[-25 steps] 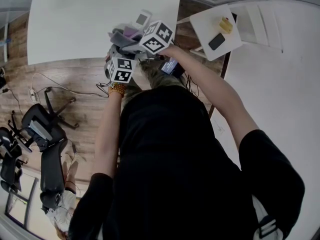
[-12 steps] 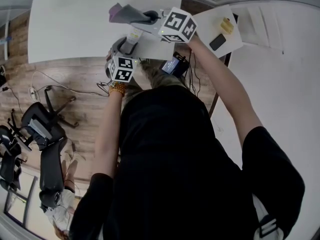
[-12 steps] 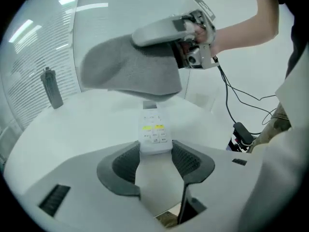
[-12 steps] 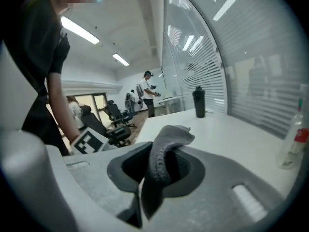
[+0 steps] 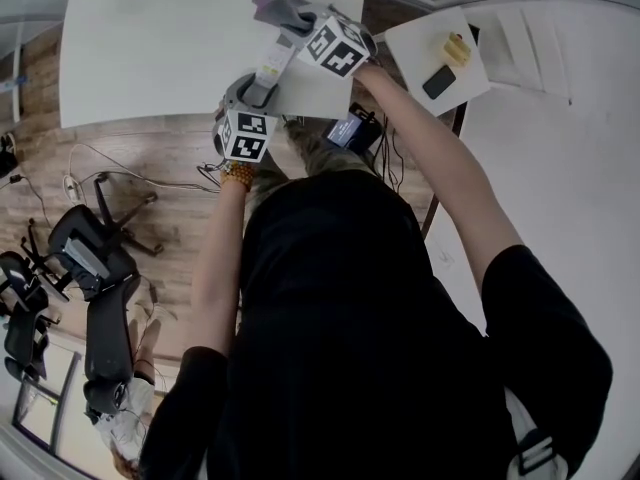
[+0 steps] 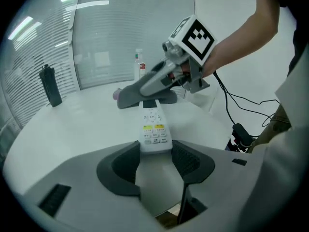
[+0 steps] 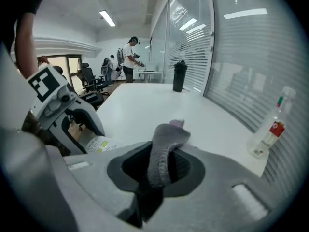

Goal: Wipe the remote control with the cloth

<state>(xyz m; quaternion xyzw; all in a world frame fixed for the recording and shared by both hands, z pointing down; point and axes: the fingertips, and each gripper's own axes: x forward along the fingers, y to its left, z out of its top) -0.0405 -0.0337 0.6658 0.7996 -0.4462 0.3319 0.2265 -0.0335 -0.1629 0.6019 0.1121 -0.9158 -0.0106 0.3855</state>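
Note:
My left gripper (image 6: 154, 161) is shut on the near end of a white remote control (image 6: 153, 129), which points away over the white table (image 6: 72, 124). In the head view the remote control (image 5: 272, 63) sticks up from the left gripper (image 5: 258, 96). My right gripper (image 7: 164, 168) is shut on a grey cloth (image 7: 166, 146) with a pinkish tip. Seen from the left gripper view, the right gripper (image 6: 145, 93) lies across the remote's far end. The cloth (image 5: 280, 8) hangs over the table beyond the remote's tip. Whether it touches the remote I cannot tell.
A black bottle (image 6: 50, 86) and a spray bottle (image 6: 140, 66) stand at the table's far side by the glass wall. A small side table (image 5: 415, 43) holds a phone and a yellow item. Office chairs (image 5: 90, 258) and cables lie on the floor. People stand far off (image 7: 130, 52).
The right gripper with the cloth has moved from close over the remote near the left gripper out toward the remote's far end. The left gripper has stayed in place.

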